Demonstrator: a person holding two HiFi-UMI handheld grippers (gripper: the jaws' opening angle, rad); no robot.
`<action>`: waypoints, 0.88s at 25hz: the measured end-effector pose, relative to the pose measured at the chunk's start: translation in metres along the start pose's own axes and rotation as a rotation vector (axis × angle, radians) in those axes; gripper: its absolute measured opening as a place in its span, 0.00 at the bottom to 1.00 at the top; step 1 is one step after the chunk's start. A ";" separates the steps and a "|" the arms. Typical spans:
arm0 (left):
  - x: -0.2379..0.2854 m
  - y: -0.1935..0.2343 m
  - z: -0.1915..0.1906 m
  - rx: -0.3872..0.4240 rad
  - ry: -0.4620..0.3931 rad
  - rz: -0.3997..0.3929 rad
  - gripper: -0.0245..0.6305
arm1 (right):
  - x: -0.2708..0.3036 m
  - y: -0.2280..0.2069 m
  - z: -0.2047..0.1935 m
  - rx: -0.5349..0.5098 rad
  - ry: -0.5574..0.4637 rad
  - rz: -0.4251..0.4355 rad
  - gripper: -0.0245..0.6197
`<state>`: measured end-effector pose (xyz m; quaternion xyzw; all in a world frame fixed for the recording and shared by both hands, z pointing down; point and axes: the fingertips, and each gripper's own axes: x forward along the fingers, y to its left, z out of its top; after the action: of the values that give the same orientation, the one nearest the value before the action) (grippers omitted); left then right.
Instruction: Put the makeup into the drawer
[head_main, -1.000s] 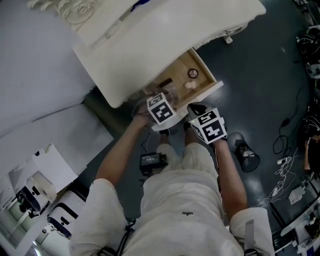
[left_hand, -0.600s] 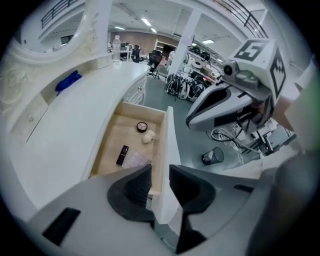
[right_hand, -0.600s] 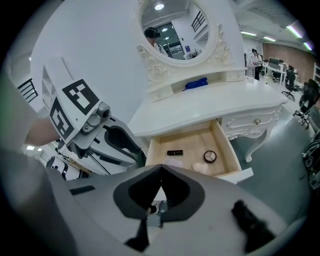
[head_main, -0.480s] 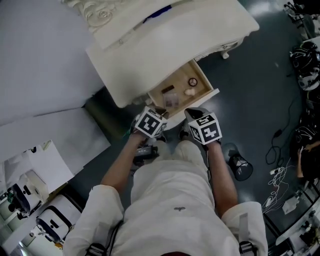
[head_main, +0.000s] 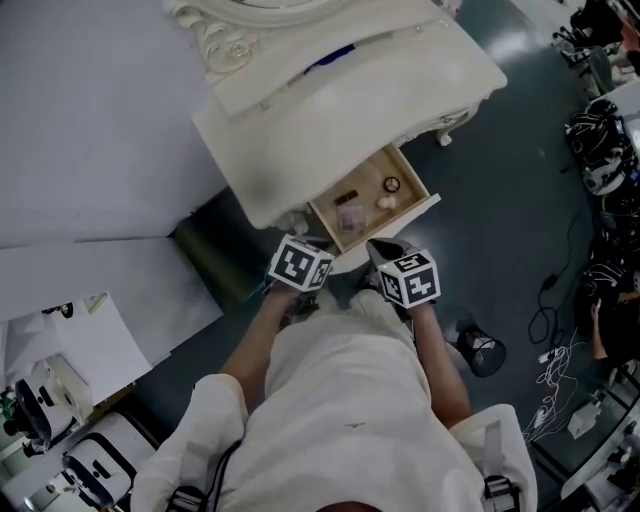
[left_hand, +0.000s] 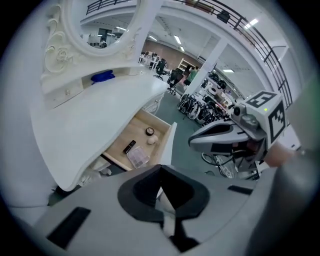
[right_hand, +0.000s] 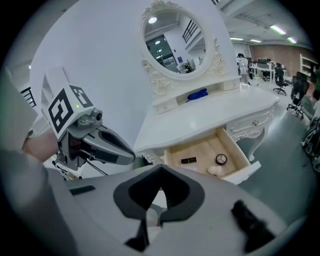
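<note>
**Handling of the makeup.** All the makeup I can see lies in the open drawer (head_main: 375, 172) under the white vanity surface (head_main: 380, 90). There is a clear palette case (left_hand: 137, 157) at the near end, a dark tube (left_hand: 129, 146) just left of it, and a round compact (left_hand: 149, 131) and a pale sponge (left_hand: 152, 140) further in. I judge every piece small and light.

- **Case and compact:** these look like stiff, smooth plastic, slippery and liable to crack. I would pinch the case across its long edges and the compact across its rim.
- **Tube:** it would roll, so I would take it at mid-length.
- **Sponge:** it is soft and needs only a light squeeze.

**Pose.** Both hands are held side by side close to the person's body, on the near side of the drawer and apart from it, and both point down toward it.

- **Left tongs (right_hand: 126, 154):** they have just been closing and are now pressed together with nothing between them.
- **Right tongs (left_hand: 196, 141):** they are pressed together and also empty.

From this layout I judge the placing done. What remains, if anything, is pushing the drawer front in.
</note>
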<state>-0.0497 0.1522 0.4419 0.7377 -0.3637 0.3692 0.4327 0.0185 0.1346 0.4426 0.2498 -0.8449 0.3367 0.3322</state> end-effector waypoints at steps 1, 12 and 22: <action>-0.002 -0.001 -0.003 0.001 -0.002 -0.004 0.05 | -0.001 0.005 0.001 0.006 -0.011 0.002 0.06; -0.020 -0.001 -0.009 0.021 -0.046 -0.023 0.05 | -0.018 0.023 0.009 0.004 -0.114 -0.040 0.05; -0.024 0.020 -0.007 -0.012 -0.050 0.002 0.05 | -0.020 0.028 -0.004 -0.008 -0.088 -0.074 0.05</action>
<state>-0.0796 0.1569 0.4311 0.7438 -0.3772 0.3490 0.4275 0.0146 0.1598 0.4191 0.2944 -0.8501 0.3096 0.3079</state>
